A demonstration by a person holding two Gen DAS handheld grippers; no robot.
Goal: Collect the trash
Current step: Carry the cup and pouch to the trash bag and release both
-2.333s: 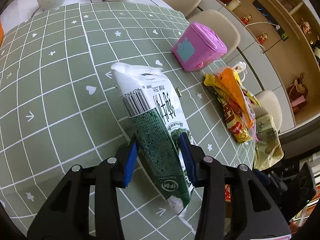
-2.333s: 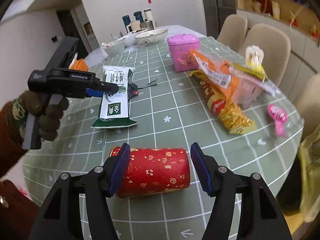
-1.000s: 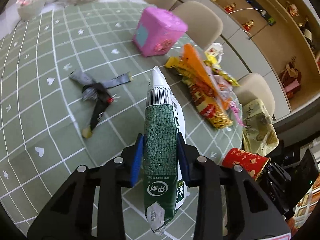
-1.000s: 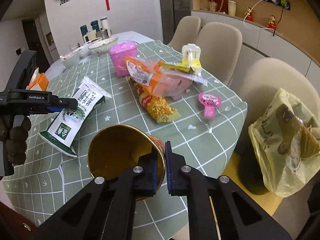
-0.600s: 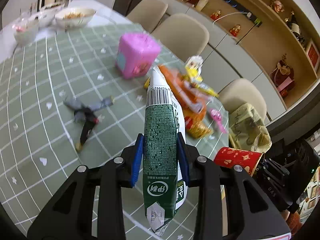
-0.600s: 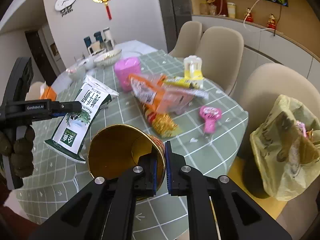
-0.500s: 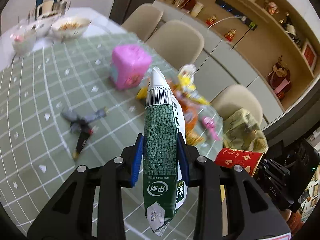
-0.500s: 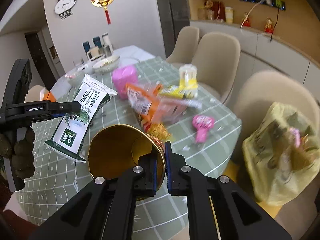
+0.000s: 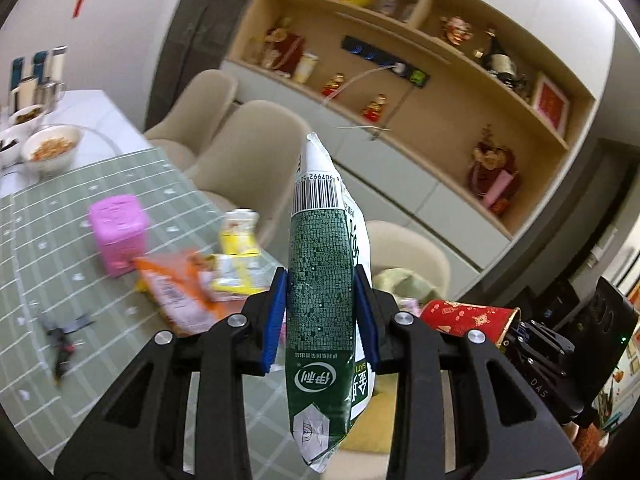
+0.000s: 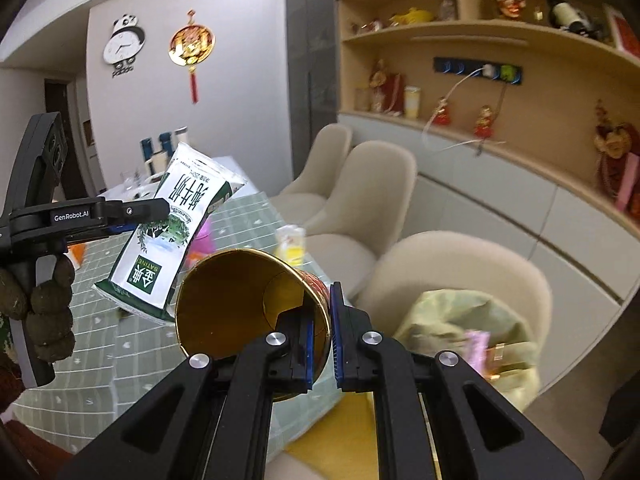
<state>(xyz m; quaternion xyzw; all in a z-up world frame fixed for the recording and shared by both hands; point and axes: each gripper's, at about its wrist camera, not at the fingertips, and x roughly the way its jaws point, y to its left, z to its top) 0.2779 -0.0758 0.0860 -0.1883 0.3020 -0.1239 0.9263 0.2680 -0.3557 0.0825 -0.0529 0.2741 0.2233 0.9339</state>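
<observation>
My left gripper (image 9: 321,316) is shut on a green-and-white milk pouch (image 9: 322,280) and holds it in the air past the table edge; the pouch also shows in the right wrist view (image 10: 176,232). My right gripper (image 10: 321,344) is shut on the rim of a red paper cup with a gold inside (image 10: 248,312), also seen in the left wrist view (image 9: 464,318). A yellow-green trash bag (image 10: 460,332) sits on a chair below and right of the cup. More wrappers (image 9: 180,292) lie on the green tablecloth (image 9: 48,280).
A pink box (image 9: 118,232), a yellow carton (image 9: 238,232) and a dark wrapper (image 9: 66,334) are on the table. Bowls (image 9: 50,152) stand at the far end. Beige chairs (image 10: 372,184) line the table's side. Shelves and cabinets (image 10: 520,160) run behind.
Both grippers have lifted and swung away from the table toward the chairs and the trash bag, still holding the pouch and the cup.
</observation>
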